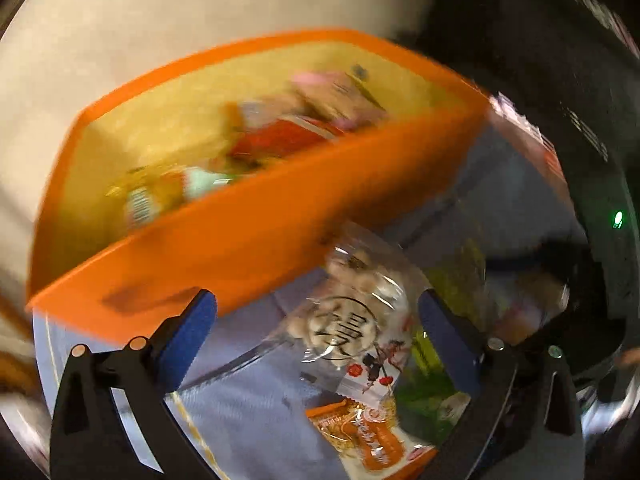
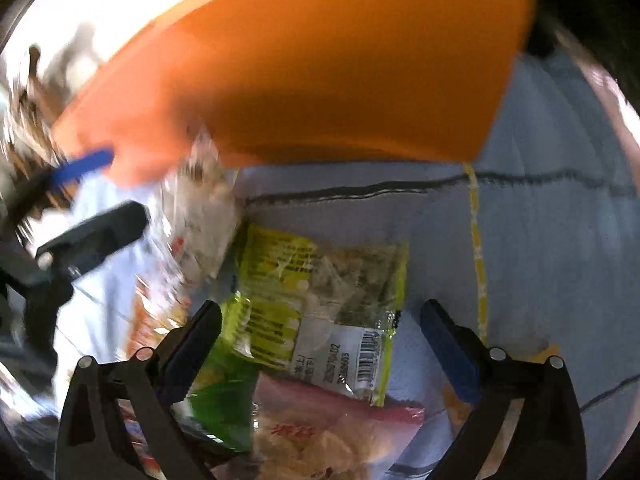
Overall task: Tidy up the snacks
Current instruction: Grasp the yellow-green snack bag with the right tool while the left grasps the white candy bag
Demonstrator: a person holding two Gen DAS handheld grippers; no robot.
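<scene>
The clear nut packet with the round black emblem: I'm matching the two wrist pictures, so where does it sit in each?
Left wrist: the clear nut packet lies centre-low, between the open left gripper fingers, just below the orange bin.
Right wrist: it appears blurred at centre-left, touching the green snack packet.
Shared landmark: the orange bin's near wall.

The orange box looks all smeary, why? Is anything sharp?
Left wrist view: the orange box and the snacks inside are streaked by motion blur; the clear nut packet is sharper. Right wrist view: the box is smeared too; the green packet's barcode reads fairly crisp; the edges curve, fisheye.
</scene>
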